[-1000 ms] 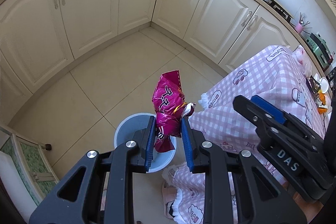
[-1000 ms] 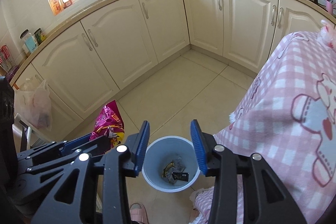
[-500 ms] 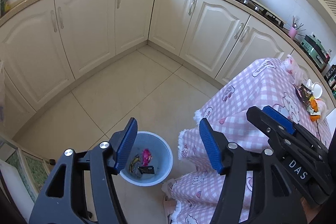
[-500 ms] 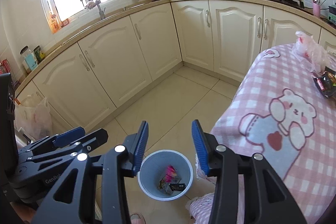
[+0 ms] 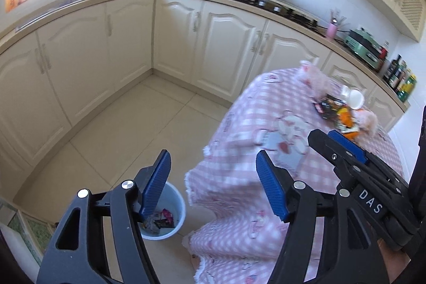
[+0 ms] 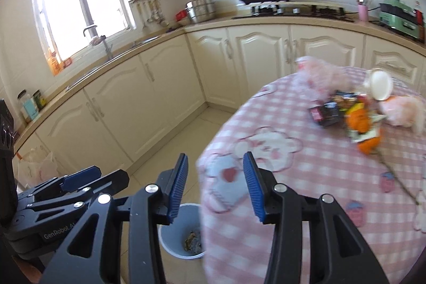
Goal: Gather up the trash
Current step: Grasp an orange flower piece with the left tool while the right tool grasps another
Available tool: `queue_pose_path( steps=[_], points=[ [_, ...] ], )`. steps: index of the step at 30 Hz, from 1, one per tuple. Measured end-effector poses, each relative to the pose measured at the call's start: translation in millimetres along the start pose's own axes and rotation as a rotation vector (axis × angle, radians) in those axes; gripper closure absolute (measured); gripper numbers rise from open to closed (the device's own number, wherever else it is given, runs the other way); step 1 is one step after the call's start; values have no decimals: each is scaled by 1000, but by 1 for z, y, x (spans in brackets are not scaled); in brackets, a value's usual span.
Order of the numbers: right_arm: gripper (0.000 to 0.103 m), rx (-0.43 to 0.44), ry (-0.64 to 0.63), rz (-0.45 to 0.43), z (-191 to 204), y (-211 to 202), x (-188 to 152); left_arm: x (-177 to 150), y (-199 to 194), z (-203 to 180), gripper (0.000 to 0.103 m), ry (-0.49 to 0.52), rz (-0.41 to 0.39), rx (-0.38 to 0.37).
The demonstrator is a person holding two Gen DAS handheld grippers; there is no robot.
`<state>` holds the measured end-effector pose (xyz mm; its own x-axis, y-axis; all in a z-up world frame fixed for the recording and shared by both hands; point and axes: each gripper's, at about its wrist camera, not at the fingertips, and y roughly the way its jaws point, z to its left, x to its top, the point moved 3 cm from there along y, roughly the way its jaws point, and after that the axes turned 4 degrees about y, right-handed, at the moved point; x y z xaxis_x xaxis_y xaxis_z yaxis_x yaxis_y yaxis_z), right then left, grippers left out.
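1. Right now the left gripper (image 5: 213,177) hangs over the kitchen floor beside the table, its jaws wide and opening further, with nothing between the blue pads (image 5: 155,184).
2. Below its left finger stands the pale blue bin (image 5: 175,206) on the tiled floor, just beside the hanging edge of the pink checked tablecloth (image 5: 239,177); crumpled wrappers (image 5: 162,221) lie at the bottom, one of them magenta.
3. The right gripper (image 6: 215,184) points toward the table edge with its jaws parted and empty; the bin (image 6: 186,212) shows under its left finger, partly hidden by the cloth.
4. On the table, well apart from both grippers, a small heap of trash waits: a dark snack packet (image 6: 326,112), orange peel (image 6: 359,121), a white lid-like disc (image 6: 379,84) and soft pink tissue or plastic (image 6: 402,109); motion blur hides finer detail.
5. From the left wrist view the same heap (image 5: 335,111) lies toward the far side of the table, beyond the right gripper's black body (image 5: 372,177).
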<state>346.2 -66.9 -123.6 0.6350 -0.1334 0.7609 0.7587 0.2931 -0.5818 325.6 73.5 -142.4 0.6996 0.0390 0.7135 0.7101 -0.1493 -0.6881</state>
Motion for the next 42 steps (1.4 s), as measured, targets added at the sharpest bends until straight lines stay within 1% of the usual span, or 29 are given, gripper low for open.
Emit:
queue_pose_path(
  steps=[4, 7, 8, 10, 13, 15, 17, 18, 22, 23, 24, 25, 26, 27, 29, 33, 36, 39, 41, 42],
  points=[
    [57, -78, 57, -45, -55, -30, 7, 4, 4, -51, 34, 73, -1, -46],
    [56, -148, 100, -55, -100, -44, 10, 5, 9, -86, 32, 117, 5, -78],
    [54, -166, 109, -47, -111, -45, 12, 5, 10, -94, 32, 127, 7, -84],
    [54, -204, 129, -2, -139, -42, 13, 8, 15, -113, 32, 150, 13, -97],
    [54, -226, 116, 58, -162, -30, 16, 11, 23, -133, 31, 171, 23, -110],
    [54, -233, 86, 103, -170, -18, 20, 15, 30, -144, 31, 178, 31, -111],
    [54, -220, 66, 121, -175, -10, 21, 18, 35, -152, 31, 183, 35, -113],
    [54, -214, 52, 148, -176, -2, 22, 19, 37, -154, 31, 184, 36, -110],
    [55, -158, 24, 211, -174, 18, 21, 26, 48, -164, 31, 185, 43, -112],
    [71, -156, 19, 219, -176, 21, 20, 28, 51, -166, 31, 188, 46, -109],
    [79, -145, 24, 226, -178, 23, 19, 29, 54, -169, 31, 190, 47, -112],
    [82, -146, 31, 221, -181, 21, 17, 30, 56, -171, 31, 192, 49, -114],
    [94, -159, 35, 215, -185, 18, 16, 31, 59, -175, 31, 193, 49, -116],
    [94, -183, 40, 208, -190, 12, 14, 32, 63, -179, 31, 195, 51, -121],
    [95, -199, 66, 190, -201, 2, 12, 34, 68, -186, 31, 197, 55, -130],
    [97, -241, 129, 120, -225, -18, 13, 36, 84, -205, 31, 203, 67, -159],
    [98, -238, 149, 94, -232, -22, 16, 35, 98, -218, 31, 219, 86, -168],
    [98, -230, 154, 86, -234, -22, 17, 36, 109, -227, 32, 228, 93, -162],
    [98, -225, 155, 88, -234, -22, 17, 36, 115, -230, 40, 230, 103, -165],
    [98, -221, 156, 89, -234, -21, 18, 37, 120, -232, 42, 228, 111, -169]
  ],
)
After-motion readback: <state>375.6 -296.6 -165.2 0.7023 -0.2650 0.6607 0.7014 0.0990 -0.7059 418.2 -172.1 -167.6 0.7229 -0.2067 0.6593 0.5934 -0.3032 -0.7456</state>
